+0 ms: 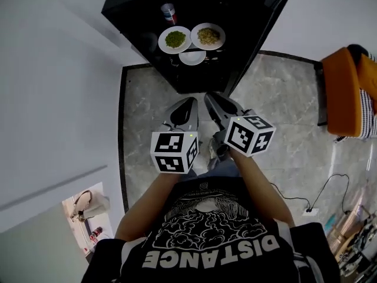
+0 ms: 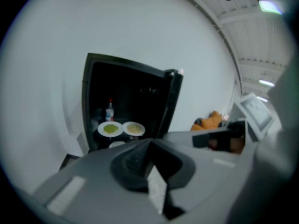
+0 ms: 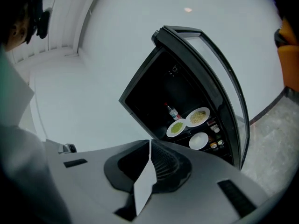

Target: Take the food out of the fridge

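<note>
A black fridge [image 1: 235,16] stands with its door open ahead of me. On a shelf inside sit a white plate of green food [image 1: 175,39] and a white plate of pale yellow food [image 1: 208,36]. A smaller empty white dish [image 1: 192,57] lies just below them, and a bottle [image 1: 168,13] stands behind. My left gripper [image 1: 187,104] and right gripper [image 1: 211,98] are side by side in front of the fridge, well short of the shelf. Both are shut and hold nothing. The right gripper view shows the green plate [image 3: 176,128] and the yellow plate [image 3: 198,117] beyond its jaws.
The glass fridge door [image 3: 224,87] swings out on the right, with small jars [image 3: 216,143] low on its inner side. A white wall [image 1: 53,87] runs along the left. An orange seat [image 1: 347,93] stands at the right, and a cable with a socket [image 1: 310,211] lies on the marble floor.
</note>
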Tool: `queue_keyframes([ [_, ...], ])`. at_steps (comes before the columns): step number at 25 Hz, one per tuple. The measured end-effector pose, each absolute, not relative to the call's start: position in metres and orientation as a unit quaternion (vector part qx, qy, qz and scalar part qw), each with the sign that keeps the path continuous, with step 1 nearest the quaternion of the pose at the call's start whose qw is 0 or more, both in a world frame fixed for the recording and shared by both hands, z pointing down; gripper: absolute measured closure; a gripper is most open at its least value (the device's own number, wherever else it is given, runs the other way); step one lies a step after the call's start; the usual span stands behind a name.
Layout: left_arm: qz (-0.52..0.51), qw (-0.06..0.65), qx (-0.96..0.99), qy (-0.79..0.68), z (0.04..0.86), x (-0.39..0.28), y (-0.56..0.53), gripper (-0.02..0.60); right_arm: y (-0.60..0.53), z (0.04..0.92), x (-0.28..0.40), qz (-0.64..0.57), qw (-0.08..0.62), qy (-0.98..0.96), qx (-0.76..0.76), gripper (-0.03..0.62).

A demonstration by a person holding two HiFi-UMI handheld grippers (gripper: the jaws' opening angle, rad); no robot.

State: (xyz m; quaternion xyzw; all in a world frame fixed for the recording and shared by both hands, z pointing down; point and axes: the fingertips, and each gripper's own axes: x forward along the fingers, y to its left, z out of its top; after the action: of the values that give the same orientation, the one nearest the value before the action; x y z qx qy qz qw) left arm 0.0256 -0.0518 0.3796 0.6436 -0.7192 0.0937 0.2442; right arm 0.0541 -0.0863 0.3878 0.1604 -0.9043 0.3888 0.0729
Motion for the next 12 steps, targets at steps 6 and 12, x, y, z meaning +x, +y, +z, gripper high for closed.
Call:
queue_keyframes([
  [6,0.108,0.238,0.696,-0.669,0.391,-0.008,-0.085,0.578,-0.118,0.403,0.031,0.425,0.022,-0.876,0.227,0.591],
  [12,0.117,0.233,0.74,-0.62,0.404,-0.04,-0.117,0.578,-0.15,0.425,0.002,0.468,-0.042,-0.836,0.282,0.591],
])
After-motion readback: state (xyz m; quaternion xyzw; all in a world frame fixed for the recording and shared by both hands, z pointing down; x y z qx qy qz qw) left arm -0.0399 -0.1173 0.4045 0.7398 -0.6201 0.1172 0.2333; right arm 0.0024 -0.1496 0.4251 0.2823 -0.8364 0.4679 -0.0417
